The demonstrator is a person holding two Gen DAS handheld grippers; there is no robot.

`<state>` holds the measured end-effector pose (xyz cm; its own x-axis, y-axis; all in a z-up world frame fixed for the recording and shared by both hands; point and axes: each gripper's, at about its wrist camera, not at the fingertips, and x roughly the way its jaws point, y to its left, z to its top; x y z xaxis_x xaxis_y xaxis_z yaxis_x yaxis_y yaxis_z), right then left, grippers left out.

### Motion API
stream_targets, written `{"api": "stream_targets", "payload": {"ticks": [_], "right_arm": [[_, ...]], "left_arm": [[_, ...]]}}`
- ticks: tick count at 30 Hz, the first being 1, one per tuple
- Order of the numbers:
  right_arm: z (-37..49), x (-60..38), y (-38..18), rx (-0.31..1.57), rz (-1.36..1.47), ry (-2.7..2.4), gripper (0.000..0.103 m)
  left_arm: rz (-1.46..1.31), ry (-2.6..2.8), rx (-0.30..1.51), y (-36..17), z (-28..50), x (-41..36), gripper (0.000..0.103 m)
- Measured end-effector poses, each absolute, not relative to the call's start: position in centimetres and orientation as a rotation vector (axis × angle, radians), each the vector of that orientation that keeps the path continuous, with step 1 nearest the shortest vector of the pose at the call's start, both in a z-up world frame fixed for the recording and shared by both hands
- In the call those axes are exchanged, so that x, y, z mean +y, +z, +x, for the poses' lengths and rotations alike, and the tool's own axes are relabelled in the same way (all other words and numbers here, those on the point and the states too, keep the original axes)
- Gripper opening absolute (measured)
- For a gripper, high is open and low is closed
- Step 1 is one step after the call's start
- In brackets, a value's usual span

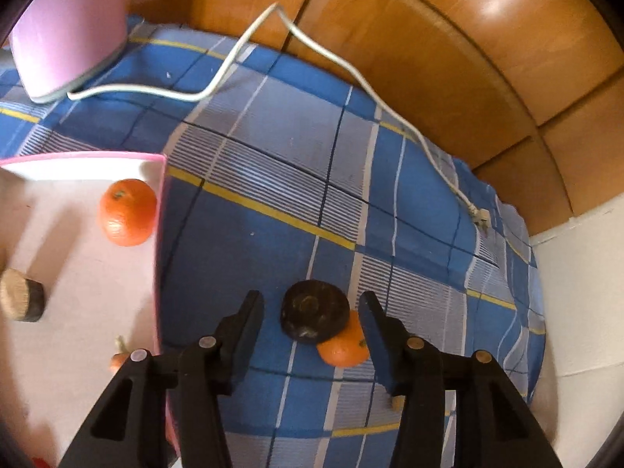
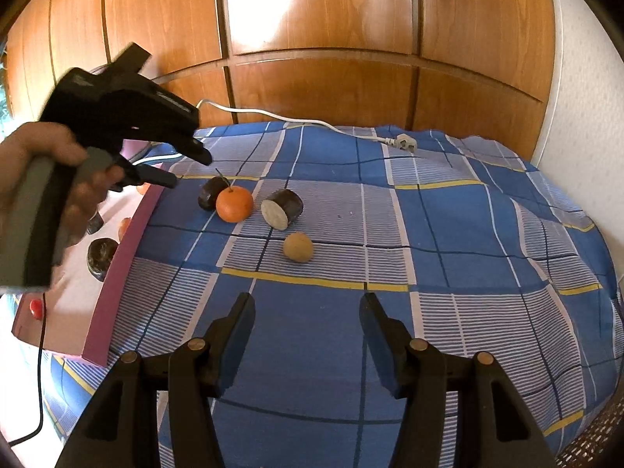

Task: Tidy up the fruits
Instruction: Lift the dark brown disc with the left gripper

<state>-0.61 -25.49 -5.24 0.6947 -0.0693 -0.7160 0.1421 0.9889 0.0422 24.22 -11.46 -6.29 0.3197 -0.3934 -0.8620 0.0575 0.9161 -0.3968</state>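
On the blue checked cloth point(image 2: 448, 234) lie a dark round fruit point(image 1: 314, 316), an orange point(image 1: 345, 345) touching it, a dark cut piece with a pale face point(image 2: 281, 209) and a small tan fruit point(image 2: 297, 247). My left gripper point(image 1: 311, 308) is open, above the dark fruit and orange, its jaws on either side of them. It also shows in the right wrist view point(image 2: 191, 169), held by a hand. My right gripper point(image 2: 308, 312) is open and empty, well short of the fruits. A pink-rimmed box point(image 1: 158, 234) holds another orange point(image 1: 128, 211).
The box point(image 2: 117, 284) also holds a dark cut piece point(image 1: 23, 300), a dark fruit point(image 2: 100, 253) and small red items point(image 2: 36, 308). A white cable with plug point(image 1: 477, 214) crosses the cloth. A pink object point(image 1: 66, 31) stands behind. Wooden panels point(image 2: 323, 39) rise at the back.
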Motion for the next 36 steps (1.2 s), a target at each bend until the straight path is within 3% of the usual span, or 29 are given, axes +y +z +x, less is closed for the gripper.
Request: {"api": "stream_targets", "payload": {"ticks": [8,12,25,36], "right_arm": [[-0.4,-25.9,-5.7,0.809,0.114,-0.109,0.056],[-0.5,-26.0,-5.9,0.815,0.121,-0.107,0.056],[-0.8,-26.2,-5.4,0.805,0.158,-0.11,0.056],[-1.6,-26.1,-4.7,0.78,0.177,-0.116,0.056]], "left_arm": [[-0.29,-0.275,1.263,-9.0,25.8,-13.0,0.053],[-0.283,-0.316,1.262,-9.1,25.5,-13.1,0.045],[-0.265,-0.391,1.226,-8.3,22.1,-11.2,0.046],[-0.212,-0.52,1.241,-8.4,14.8,-11.8,0.049]]}}
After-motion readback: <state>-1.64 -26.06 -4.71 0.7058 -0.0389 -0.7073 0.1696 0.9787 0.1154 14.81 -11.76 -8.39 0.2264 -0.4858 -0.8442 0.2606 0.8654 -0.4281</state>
